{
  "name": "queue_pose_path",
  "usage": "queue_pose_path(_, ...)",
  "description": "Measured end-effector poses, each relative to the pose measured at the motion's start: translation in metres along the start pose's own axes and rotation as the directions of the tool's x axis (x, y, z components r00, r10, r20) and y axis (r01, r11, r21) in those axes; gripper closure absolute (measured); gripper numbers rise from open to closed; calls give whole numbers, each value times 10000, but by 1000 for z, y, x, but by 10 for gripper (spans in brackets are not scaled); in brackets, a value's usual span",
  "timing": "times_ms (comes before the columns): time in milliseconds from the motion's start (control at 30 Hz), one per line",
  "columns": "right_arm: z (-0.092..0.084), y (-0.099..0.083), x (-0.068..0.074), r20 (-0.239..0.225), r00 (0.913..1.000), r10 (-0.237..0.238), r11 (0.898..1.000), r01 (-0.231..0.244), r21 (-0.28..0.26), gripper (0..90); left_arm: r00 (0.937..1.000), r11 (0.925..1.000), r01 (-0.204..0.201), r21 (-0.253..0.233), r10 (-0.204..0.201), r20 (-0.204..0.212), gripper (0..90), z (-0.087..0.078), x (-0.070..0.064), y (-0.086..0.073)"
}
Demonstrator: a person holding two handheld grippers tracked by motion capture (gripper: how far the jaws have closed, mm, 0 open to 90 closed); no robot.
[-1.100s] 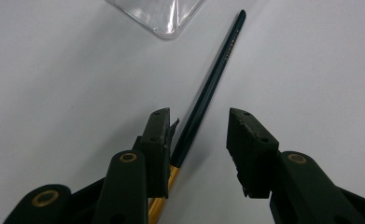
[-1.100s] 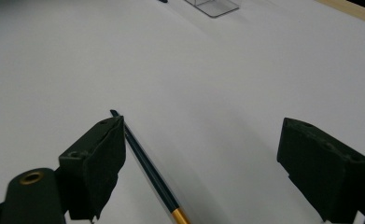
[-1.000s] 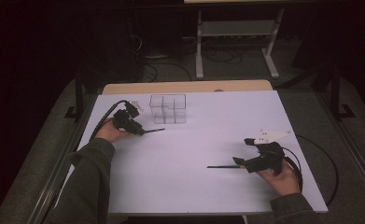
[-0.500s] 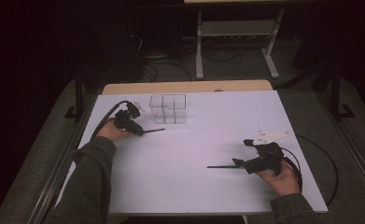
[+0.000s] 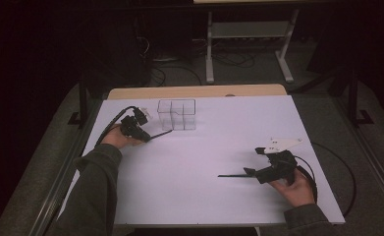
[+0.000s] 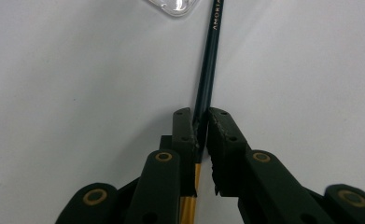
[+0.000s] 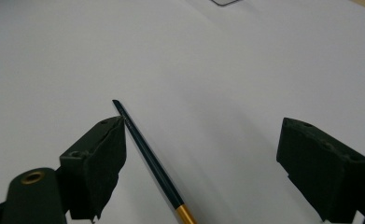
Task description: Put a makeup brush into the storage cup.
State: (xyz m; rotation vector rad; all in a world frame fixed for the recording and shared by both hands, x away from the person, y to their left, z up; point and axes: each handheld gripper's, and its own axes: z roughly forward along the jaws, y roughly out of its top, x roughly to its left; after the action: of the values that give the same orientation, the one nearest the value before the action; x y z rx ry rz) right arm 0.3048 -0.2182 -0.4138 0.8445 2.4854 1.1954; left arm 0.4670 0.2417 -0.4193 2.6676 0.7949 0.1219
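Observation:
My left gripper (image 5: 151,135) (image 6: 201,114) rests at the left of the white table (image 5: 204,196), and its jaws have just been closing. They are shut on a dark green pencil (image 5: 161,133) (image 6: 208,70) with a gold band. Its far end points toward a clear compartment box (image 5: 177,114) (image 6: 175,7). At the right, my right gripper (image 5: 248,172) (image 7: 203,126) stands open and low over the table. A second dark green pencil (image 5: 231,175) (image 7: 147,154) lies between its jaws, close to the left jaw in the right gripper view, while the right jaw stands well clear of it.
A wooden strip (image 5: 194,92) runs along the table's far edge behind the box. Beyond it a metal stand (image 5: 248,34) and cables lie on the dark floor. A black cable (image 5: 337,167) loops off the table's right edge from the right gripper.

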Motion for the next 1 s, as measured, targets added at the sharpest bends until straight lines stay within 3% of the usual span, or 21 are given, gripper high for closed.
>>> queue_pose_path(1000, 0, 0, 0, -47, 10000, 67, 10000, -67, -35, 149, 9961, 9960, -874, 190, 872, 144, 833, -9, -11, -2)
